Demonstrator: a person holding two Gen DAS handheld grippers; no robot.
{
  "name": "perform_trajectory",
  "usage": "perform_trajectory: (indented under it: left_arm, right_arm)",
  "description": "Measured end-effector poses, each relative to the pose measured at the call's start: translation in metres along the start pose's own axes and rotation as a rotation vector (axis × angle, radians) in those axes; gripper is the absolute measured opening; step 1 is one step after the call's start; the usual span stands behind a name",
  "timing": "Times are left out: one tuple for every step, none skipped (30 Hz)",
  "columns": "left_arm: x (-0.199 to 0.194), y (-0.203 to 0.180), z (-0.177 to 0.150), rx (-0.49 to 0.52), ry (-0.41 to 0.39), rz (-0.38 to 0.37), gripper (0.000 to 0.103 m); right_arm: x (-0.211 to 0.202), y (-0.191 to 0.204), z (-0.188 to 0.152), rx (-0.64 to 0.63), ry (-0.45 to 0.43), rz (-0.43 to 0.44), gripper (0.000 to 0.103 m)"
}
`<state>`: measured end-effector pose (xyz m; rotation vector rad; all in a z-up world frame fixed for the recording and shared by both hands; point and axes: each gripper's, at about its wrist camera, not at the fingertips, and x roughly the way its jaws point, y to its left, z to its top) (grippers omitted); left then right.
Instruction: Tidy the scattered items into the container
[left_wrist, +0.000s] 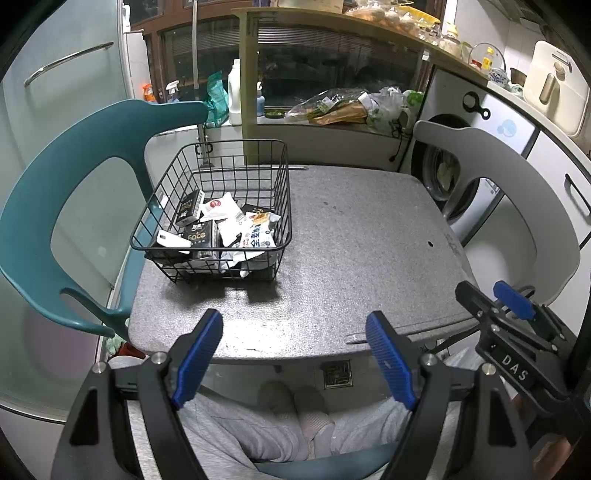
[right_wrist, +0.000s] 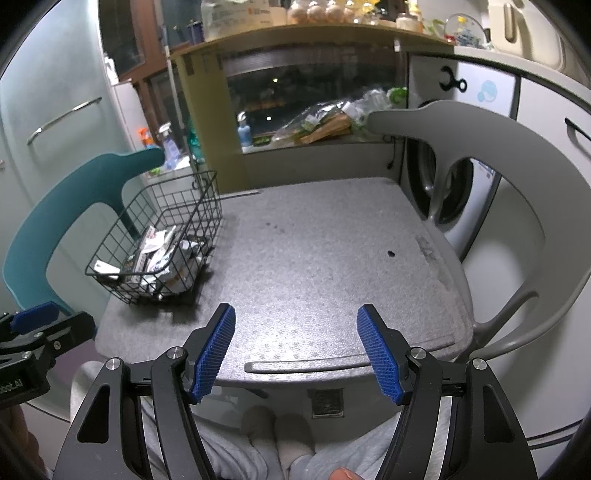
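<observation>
Chairs stand at both sides of the scene: a teal chair (left_wrist: 62, 206) at about nine o'clock and a grey chair (left_wrist: 517, 192) at about three o'clock, and the foam table (left_wrist: 362, 251) is laid between them, probably so that the seated person can reach over it from the near edge. On this grey top I see no loose item any more, only a small dark hole and some marks. The wire basket (left_wrist: 221, 218) stands at about ten o'clock on the table, near the far left corner, and the snack packets (left_wrist: 236, 225) lie heaped inside it, some flat and some leaning on the wire wall; how many there are I cannot tell well, because the mesh and the distortion hide them. So the tidying seems finished, or nearly. The left gripper (left_wrist: 293, 354) hovers over the near edge at six o'clock, its blue pads wide apart and with nothing between them. The right gripper (right_wrist: 295, 350) is held in the same manner, released and empty, well apart from the basket, which I judge a resting pose.
</observation>
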<state>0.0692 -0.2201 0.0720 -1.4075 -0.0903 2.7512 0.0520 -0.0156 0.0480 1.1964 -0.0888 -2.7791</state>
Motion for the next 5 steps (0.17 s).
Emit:
perform_trajectory:
  left_arm:
    - [0.0,-0.0001,0.0,0.0,0.0,0.002,0.081]
    - [0.0,-0.0003,0.0001,0.0,-0.001,0.002,0.081]
    - [0.0,-0.0002,0.0003,0.001,0.0,0.002,0.081]
    - [0.0,-0.0005,0.0001,0.002,0.0,0.007,0.082]
    - [0.0,-0.0008,0.0,0.007,-0.002,0.017,0.081]
  right_arm:
    - [0.0001,-0.0003,0.0004,-0.001,0.0,-0.001,0.069]
    - [0.0002,-0.0004,0.0006,0.0,0.001,-0.001,0.069]
    - [0.0005,-0.0007,0.0009,0.0,0.002,0.001,0.069]
    - [0.0007,-0.0011,0.0012,0.0,0.003,0.001,0.069]
    - [0.0008,-0.0012,0.0013,-0.001,0.004,0.001,0.069]
